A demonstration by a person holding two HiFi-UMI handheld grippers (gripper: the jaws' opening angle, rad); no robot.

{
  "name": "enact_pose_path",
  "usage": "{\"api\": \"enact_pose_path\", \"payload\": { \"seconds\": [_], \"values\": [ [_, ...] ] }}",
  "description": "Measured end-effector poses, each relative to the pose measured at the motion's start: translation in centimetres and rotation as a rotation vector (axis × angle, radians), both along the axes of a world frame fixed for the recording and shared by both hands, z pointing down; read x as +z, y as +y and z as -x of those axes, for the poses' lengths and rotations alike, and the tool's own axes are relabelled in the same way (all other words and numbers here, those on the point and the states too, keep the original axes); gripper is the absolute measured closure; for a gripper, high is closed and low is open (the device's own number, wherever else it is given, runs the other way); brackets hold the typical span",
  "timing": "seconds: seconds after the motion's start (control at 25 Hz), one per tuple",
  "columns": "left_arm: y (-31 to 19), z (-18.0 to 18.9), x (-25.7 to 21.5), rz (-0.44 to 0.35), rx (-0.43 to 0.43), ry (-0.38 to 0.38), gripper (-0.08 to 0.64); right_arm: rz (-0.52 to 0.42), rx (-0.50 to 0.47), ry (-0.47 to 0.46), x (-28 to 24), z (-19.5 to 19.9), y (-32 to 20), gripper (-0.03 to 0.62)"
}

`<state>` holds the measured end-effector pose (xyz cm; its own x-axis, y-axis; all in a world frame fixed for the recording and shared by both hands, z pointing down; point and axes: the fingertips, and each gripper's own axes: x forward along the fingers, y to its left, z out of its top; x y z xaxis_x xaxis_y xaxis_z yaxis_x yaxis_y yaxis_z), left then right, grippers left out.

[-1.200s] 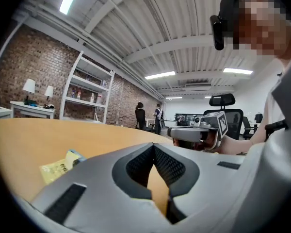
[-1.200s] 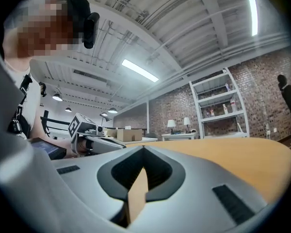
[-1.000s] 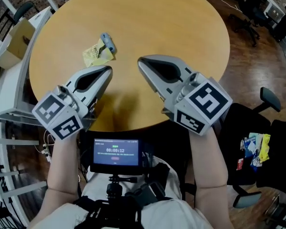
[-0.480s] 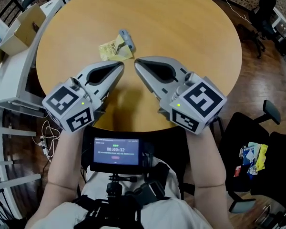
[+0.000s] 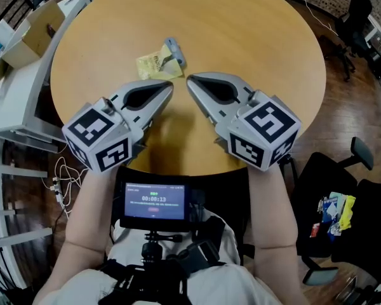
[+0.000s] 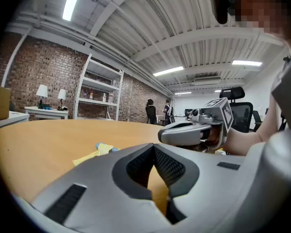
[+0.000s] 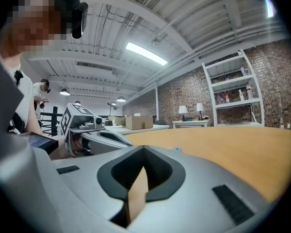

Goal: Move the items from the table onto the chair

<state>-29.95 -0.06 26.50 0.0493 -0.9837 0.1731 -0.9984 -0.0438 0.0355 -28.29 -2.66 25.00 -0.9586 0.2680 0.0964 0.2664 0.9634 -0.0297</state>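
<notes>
A yellow packet and a small blue item lie together on the round wooden table. My left gripper is shut and empty, its tip just below and right of the packet. My right gripper is shut and empty too, and the two tips stand close side by side. The left gripper view shows the packet and blue item ahead on the left, beyond the left gripper, with the right gripper alongside. In the right gripper view, past the right gripper, the left gripper shows.
A black chair stands right of the table with several colourful packets on its seat. At the left, a white side table holds a cardboard box. A small screen hangs at my chest. More office chairs stand at the far right.
My right gripper has moved left, closer to the left gripper and the packet. The left gripper has kept about the same place by the packet. Both stay shut.
</notes>
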Motion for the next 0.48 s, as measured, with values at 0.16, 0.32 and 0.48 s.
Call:
{"api": "enact_pose_path", "payload": {
  "seconds": [0.16, 0.32, 0.48],
  "values": [
    [-0.04, 0.06, 0.05, 0.000, 0.001, -0.001, 0.554, 0.001, -0.001, 0.030, 0.60, 0.24, -0.03, 0.588],
    [-0.02, 0.07, 0.01, 0.001, 0.002, 0.000, 0.554, 0.007, 0.000, 0.034, 0.57, 0.28, -0.05, 0.588],
    [-0.01, 0.10, -0.05, -0.003, -0.001, -0.002, 0.554, 0.005, -0.005, 0.040, 0.74, 0.32, -0.08, 0.588]
  ]
}}
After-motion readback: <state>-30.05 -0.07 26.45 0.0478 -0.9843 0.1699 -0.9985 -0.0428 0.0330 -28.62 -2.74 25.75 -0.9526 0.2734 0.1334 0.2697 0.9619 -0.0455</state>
